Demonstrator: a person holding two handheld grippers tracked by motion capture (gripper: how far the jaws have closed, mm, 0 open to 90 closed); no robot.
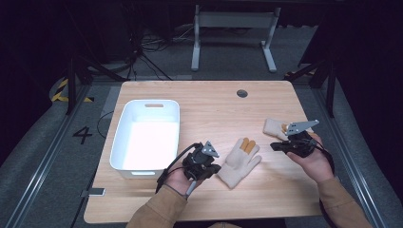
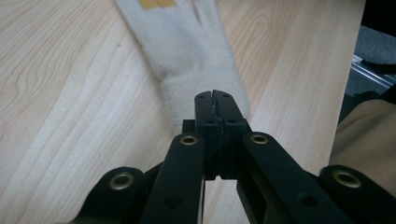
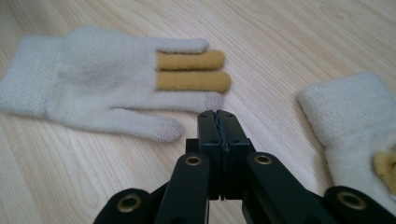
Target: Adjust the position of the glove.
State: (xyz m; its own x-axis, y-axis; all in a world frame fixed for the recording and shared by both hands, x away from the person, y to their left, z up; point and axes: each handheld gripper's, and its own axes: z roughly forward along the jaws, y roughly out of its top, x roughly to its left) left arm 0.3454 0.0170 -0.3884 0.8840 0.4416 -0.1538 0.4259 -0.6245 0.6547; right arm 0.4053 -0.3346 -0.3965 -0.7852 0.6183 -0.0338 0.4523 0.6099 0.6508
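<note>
Two cream knit gloves lie flat on the pale wooden table (image 1: 209, 109), and a white plastic bin (image 1: 119, 137) stands empty to the left of them — a layout that suggests the gloves are meant to be gathered, perhaps paired, and dropped into that bin. The nearer glove (image 1: 239, 164) lies spread with its cuff toward the person and its two mustard-yellow fingers pointing away; in the right gripper view (image 3: 112, 88) it lies open, thumb and fingers splayed, easy to pinch at cuff or fingertip. The second glove (image 1: 276, 128) lies farther right, partly hidden under the right-hand tool in the high view, with its cuff toward the table's middle (image 3: 355, 121). The left gripper (image 1: 212, 167) rests low at the nearer glove's cuff; in its own view (image 2: 213, 100) the two black jaws are pressed together with nothing between them, tips just over the cuff edge — whether they touch the wool I cannot tell. The right gripper (image 1: 274, 145) hovers between the two gloves, its jaws likewise fully closed and empty (image 3: 217, 119), pointed toward the nearer glove's fingertips. Either tool would need to open before taking any fabric.
</note>
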